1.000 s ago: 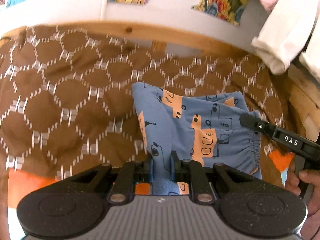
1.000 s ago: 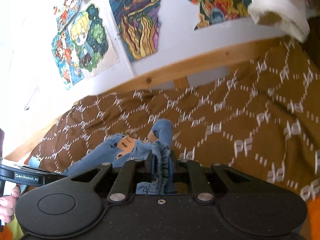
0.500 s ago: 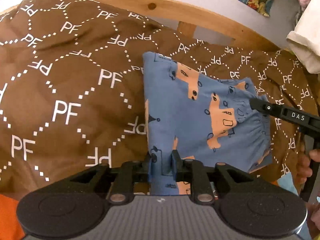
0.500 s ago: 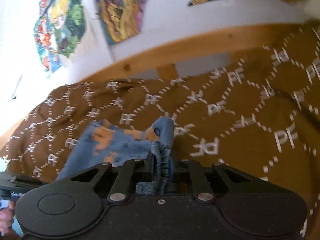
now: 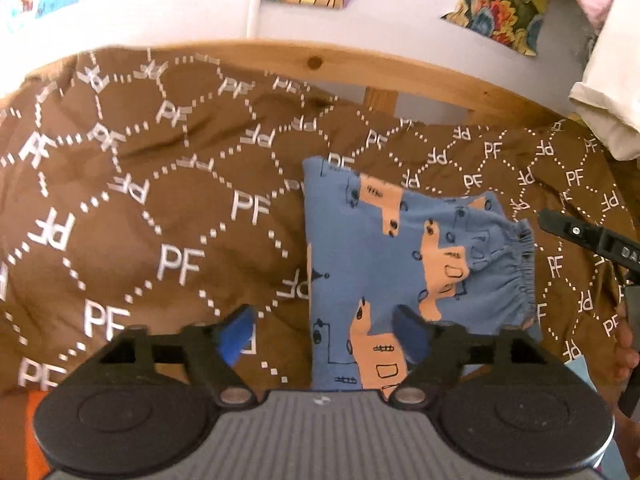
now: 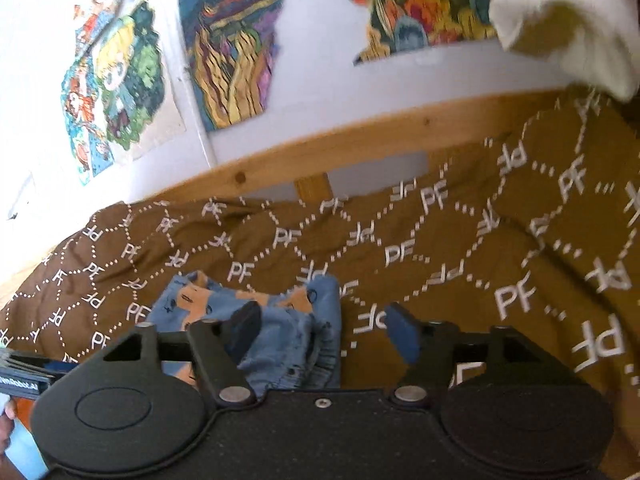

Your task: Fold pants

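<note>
Left wrist view: the left gripper (image 5: 326,330) stands with jaws wide apart, having just been opening; nothing is pinched, though the near edge of the blue printed pants (image 5: 400,264) lies between and under its fingers. The pants rest folded on the brown quilted bedspread (image 5: 160,208), occupying the frame from centre toward 3 o'clock, with the elastic waistband (image 5: 524,268) at 3 o'clock. The right gripper's finger shows at the 3 o'clock edge, just clear of the waistband. Risk: the right-hand pad sits over the cloth, and if it drags on withdrawal it may lift the top layer and spoil the fold. Right wrist view: the right gripper (image 6: 324,330) is likewise spread wide, jaws just opened, holding nothing; the gathered waistband end of the pants lies between the fingers toward the left pad, at about 7 o'clock of centre. Risk: the bunched fabric looks loosely stacked and may spring open or slump once released. The bedspread is soft and creased, so the bundle may lean. The wooden bed rail (image 6: 320,152) at 12 o'clock is well apart and poses no hazard.
</note>
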Demonstrator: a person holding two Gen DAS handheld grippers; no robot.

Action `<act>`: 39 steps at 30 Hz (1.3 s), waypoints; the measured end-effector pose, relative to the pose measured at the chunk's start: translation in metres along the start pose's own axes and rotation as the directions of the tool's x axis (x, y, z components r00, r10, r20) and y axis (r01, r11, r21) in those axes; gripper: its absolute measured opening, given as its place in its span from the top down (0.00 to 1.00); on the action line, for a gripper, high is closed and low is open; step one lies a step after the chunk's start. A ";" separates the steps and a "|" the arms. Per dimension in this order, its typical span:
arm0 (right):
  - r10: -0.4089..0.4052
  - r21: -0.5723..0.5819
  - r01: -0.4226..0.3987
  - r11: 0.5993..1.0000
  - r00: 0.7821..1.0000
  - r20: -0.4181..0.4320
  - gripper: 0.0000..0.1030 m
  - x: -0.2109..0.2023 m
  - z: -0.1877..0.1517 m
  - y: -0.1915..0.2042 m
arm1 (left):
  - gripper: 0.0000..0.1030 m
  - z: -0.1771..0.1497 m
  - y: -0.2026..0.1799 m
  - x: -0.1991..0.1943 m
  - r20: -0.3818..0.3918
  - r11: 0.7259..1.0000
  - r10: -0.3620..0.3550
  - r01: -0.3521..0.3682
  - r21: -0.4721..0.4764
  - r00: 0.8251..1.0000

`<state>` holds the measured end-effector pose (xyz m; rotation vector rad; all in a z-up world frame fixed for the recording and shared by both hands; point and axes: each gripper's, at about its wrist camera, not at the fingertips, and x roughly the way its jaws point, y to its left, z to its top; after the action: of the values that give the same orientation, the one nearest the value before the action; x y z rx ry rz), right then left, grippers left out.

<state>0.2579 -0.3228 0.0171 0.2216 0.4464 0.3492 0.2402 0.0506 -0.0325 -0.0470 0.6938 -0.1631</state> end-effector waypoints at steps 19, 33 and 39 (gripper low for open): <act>-0.073 -0.127 0.090 0.988 0.989 0.131 0.01 -0.111 -0.012 0.055 | 0.00 -0.019 -0.037 -0.078 0.193 0.997 0.082 -0.083 -0.004 0.978; -0.131 -0.112 0.135 0.984 0.990 0.046 0.01 -0.159 -0.059 0.076 | 0.00 -0.090 -0.042 -0.101 0.171 0.993 0.109 -0.114 0.017 0.979; -0.123 -0.138 0.120 0.983 0.992 -0.018 0.01 -0.159 -0.076 0.078 | 0.00 -0.109 -0.040 -0.101 0.116 0.994 0.104 -0.106 0.009 0.988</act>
<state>0.0669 -0.3010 0.0328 0.0562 0.4578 0.2620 0.0882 0.0288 -0.0486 -0.0057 0.5783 -0.0638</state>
